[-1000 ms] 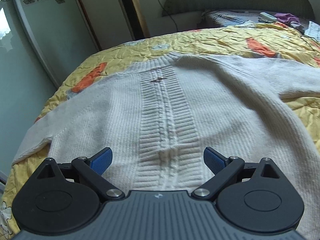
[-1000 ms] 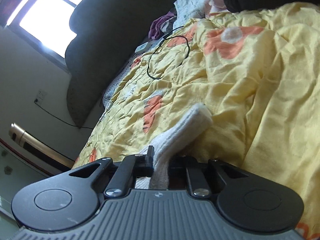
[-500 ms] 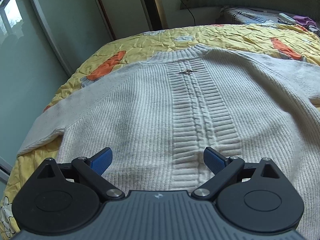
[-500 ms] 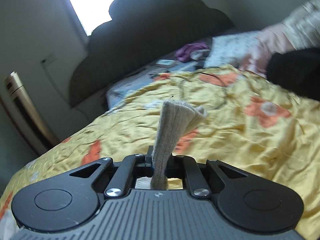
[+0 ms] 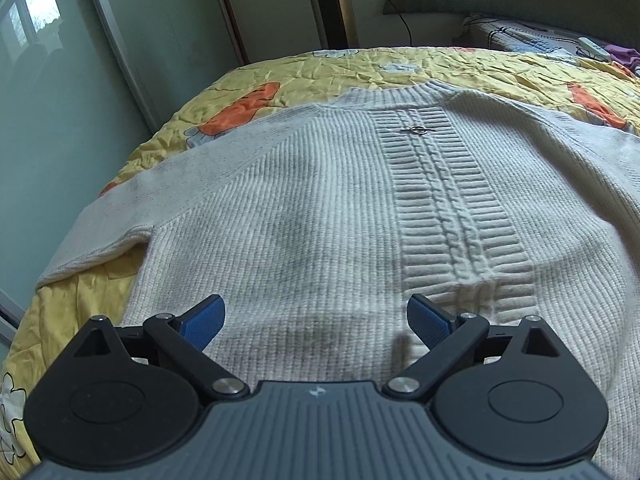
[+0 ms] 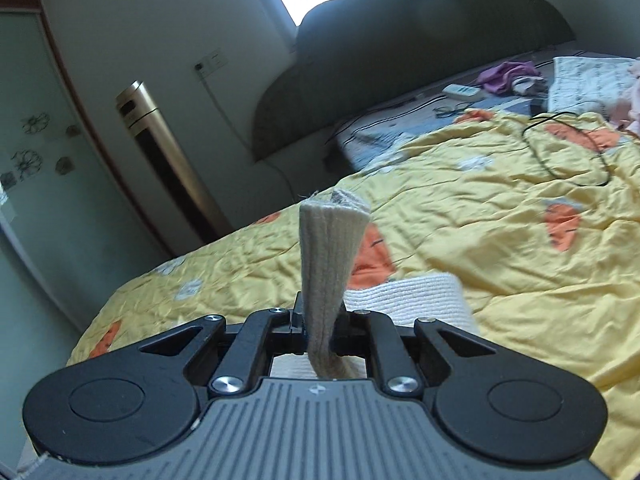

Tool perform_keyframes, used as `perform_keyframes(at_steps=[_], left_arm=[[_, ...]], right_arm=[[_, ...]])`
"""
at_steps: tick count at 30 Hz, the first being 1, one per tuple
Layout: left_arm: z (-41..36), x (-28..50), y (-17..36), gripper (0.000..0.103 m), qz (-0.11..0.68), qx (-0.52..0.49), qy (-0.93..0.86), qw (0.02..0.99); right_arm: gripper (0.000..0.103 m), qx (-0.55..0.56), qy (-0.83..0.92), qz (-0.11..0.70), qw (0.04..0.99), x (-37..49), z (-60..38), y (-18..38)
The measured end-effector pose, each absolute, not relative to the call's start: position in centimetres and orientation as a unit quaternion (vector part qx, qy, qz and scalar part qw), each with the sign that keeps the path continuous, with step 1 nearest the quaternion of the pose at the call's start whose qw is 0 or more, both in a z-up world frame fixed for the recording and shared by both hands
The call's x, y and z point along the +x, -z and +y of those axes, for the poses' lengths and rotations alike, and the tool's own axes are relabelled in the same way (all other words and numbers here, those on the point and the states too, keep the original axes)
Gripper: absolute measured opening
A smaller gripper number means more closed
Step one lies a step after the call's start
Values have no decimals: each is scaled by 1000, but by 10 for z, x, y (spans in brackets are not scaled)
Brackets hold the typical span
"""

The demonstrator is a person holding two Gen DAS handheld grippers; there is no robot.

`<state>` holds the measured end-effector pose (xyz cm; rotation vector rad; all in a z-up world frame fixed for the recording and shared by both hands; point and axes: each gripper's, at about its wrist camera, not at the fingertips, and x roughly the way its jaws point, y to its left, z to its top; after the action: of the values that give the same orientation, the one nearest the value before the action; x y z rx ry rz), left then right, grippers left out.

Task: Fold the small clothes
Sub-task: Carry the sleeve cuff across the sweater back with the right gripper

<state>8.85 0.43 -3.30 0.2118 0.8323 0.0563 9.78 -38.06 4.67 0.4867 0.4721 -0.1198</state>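
While the cream knit sweater lies spread flat across the yellow quilt on the bed, the left gripper hovers over its lower hem with the jaws wide apart and nothing between them. Its blue fingertips stand above the ribbed knit without pinching it. A cable-pattern panel runs up the middle of the sweater to the neckline, and a small metal pin sits on that panel near the collar. One sleeve reaches toward the quilt's left edge, close to the glass sliding door.

Seen from the right wrist camera, the right gripper has its jaws closed on the sleeve cuff, which stands up from between the fingers, its folded end uppermost. More of the white knit lies on the quilt just behind the gripper. Farther up the bed, a black cable loops on the quilt, and a remote control and a purple cloth rest near the dark headboard. A gold tower fan stands beside the bed against the wall.
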Motion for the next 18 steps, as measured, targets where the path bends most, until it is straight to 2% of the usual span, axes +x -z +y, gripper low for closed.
perform_keyframes(at_steps=[18], left_arm=[[36, 79, 34, 98, 395, 96, -42, 913]], right_arm=[[15, 220, -26, 273, 936, 136, -253, -51]])
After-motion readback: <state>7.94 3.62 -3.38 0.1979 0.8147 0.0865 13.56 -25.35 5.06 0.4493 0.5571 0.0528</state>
